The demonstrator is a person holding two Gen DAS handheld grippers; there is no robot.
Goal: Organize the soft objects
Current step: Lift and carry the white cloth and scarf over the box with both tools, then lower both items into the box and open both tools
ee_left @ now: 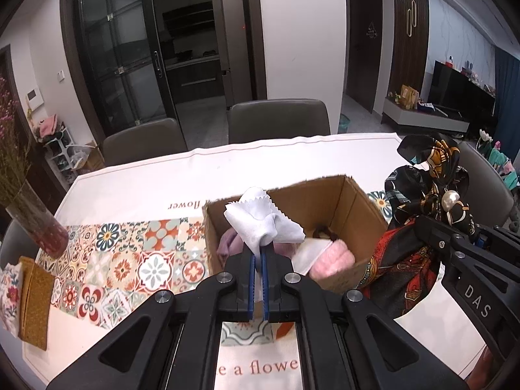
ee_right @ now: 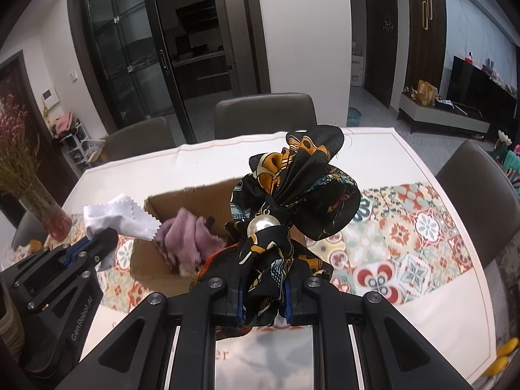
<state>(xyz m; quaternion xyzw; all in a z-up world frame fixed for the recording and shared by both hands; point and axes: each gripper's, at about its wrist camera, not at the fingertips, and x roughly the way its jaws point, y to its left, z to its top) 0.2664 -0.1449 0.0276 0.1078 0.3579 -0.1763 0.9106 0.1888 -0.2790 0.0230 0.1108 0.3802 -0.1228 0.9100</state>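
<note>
Setting: dining table (ee_left: 136,175) under a white cloth with a tiled floral runner, grey chairs (ee_left: 279,118) along its far side, dark glass doors standing behind.
Box: cardboard box (ee_left: 328,195) sitting open on the runner, holding a mauve cloth (ee_right: 188,240), a pink fluffy item (ee_left: 331,260) and a piece of white fabric.
Left gripper: left gripper (ee_left: 259,253) hanging above the box's near-left corner, its blue-padded jaws pinching a white cloth (ee_left: 263,219) with zigzag edges, which is bunching up above the fingertips.
Right gripper: right gripper (ee_right: 263,287) hovering just right of the box, jaws narrowly parted and clamping a black, orange and teal patterned scarf (ee_right: 305,178); a large pearl bead (ee_right: 261,226) is dangling at its knot, red-patterned folds trailing below.
Left edge: glass vase (ee_left: 42,224) of dried pink flowers standing near a mustard-coloured pouch (ee_left: 34,295).
</note>
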